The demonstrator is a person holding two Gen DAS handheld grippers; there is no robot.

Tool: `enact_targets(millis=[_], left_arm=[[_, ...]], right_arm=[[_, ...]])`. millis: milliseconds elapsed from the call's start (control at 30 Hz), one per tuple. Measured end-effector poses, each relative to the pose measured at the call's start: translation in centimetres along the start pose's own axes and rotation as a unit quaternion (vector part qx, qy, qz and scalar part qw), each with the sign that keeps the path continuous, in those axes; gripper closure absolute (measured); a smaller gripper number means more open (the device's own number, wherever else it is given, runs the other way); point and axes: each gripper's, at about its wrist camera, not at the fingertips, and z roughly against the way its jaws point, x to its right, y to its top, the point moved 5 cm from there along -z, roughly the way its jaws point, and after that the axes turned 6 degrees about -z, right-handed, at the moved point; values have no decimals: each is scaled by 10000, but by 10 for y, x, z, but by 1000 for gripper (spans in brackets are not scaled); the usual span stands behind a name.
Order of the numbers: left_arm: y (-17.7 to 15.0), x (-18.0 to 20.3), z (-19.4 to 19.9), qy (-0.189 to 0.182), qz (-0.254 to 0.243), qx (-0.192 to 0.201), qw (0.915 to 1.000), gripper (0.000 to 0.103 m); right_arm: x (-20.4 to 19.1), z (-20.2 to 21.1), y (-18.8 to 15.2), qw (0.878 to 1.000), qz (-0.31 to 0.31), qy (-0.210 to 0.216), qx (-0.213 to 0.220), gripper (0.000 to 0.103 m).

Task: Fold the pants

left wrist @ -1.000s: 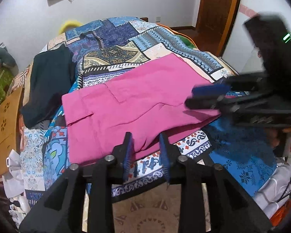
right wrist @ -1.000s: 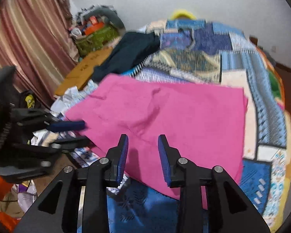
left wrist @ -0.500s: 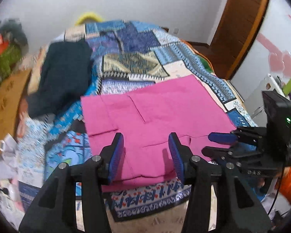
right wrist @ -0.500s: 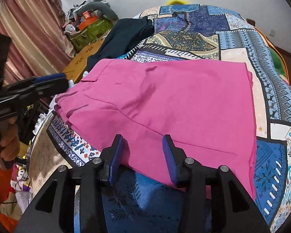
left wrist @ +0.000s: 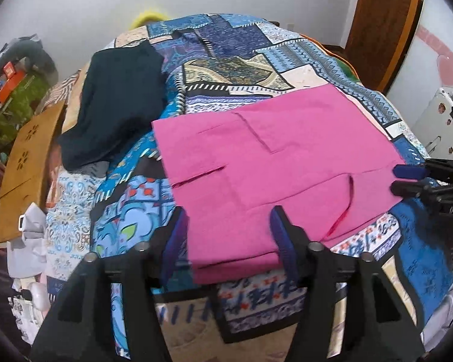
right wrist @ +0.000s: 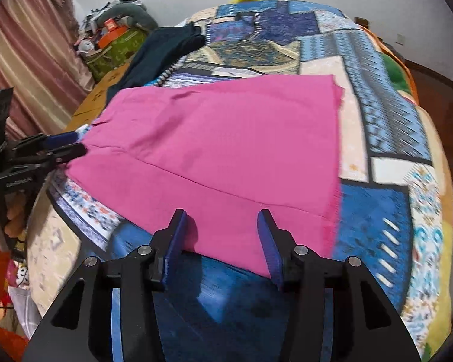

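Note:
Pink pants [left wrist: 274,163] lie folded flat on the patchwork bedspread [left wrist: 235,48]. In the left wrist view my left gripper [left wrist: 229,223] hovers over their near left corner, its jaws opening, with the cloth's edge below the gap and no pad pressing on it. In the right wrist view my right gripper [right wrist: 222,223] stands over the near edge of the pink pants [right wrist: 226,144]; its jaws are opening too and grip nothing. Each gripper shows in the other's view: the right gripper [left wrist: 407,179] at the pants' right corner, the left gripper [right wrist: 66,147] at their left corner.
A dark folded garment [left wrist: 114,102] lies on the bed behind and to the left of the pants. A wooden board [left wrist: 24,163] and clutter stand at the bed's left side, a wooden door [left wrist: 383,24] at the back right, a striped curtain [right wrist: 24,51] at the far left.
Both grippers have come down and closer to the pants' near edge, and both pairs of jaws have spread wider. The pants lie still.

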Motion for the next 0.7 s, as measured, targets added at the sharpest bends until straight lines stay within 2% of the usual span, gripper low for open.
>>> enact_targets(millis=[133, 233, 500, 633, 700], left_arm=[[-5, -10, -2, -319, 347, -68, 9989, 39], [-7, -12, -1, -411, 462, -74, 9981, 38], [-4, -13, 13, -204, 295, -12, 9994, 36], [3, -20, 22, -169, 393, 49, 9991, 36], [11, -26, 29, -113, 474, 196, 9986, 36]], right_arm=[[14, 9, -8, 9997, 15, -247, 37, 59], [28, 15, -12, 9992, -112, -379, 58, 59], [33, 23, -13, 9986, -202, -496, 23, 59], [31, 31, -4, 9974, -71, -687, 206, 59], [29, 37, 3, 9975, -49, -632, 318, 58]])
